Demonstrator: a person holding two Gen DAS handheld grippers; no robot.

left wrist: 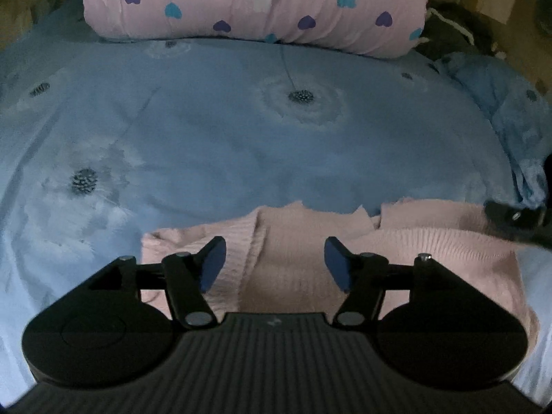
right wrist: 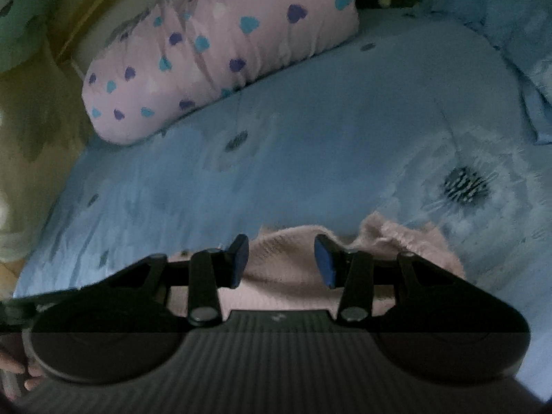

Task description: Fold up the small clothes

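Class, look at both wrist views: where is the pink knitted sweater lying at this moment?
The pink sweater lies on the blue bedspread at the near edge of both views, just under the grippers, with the heart-print pillow far beyond it.

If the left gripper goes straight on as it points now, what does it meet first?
Probably the pink sweater, which lies right ahead between the open left gripper fingers; depth is unclear.

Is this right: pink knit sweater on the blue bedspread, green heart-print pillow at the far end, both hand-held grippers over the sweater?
Not quite. The pillow is pink with blue and purple hearts, not green; the left wrist view shows it clearly. The rest holds: the pink knit sweater lies on the blue bedspread, with the left hand-held gripper and right hand-held gripper over it.
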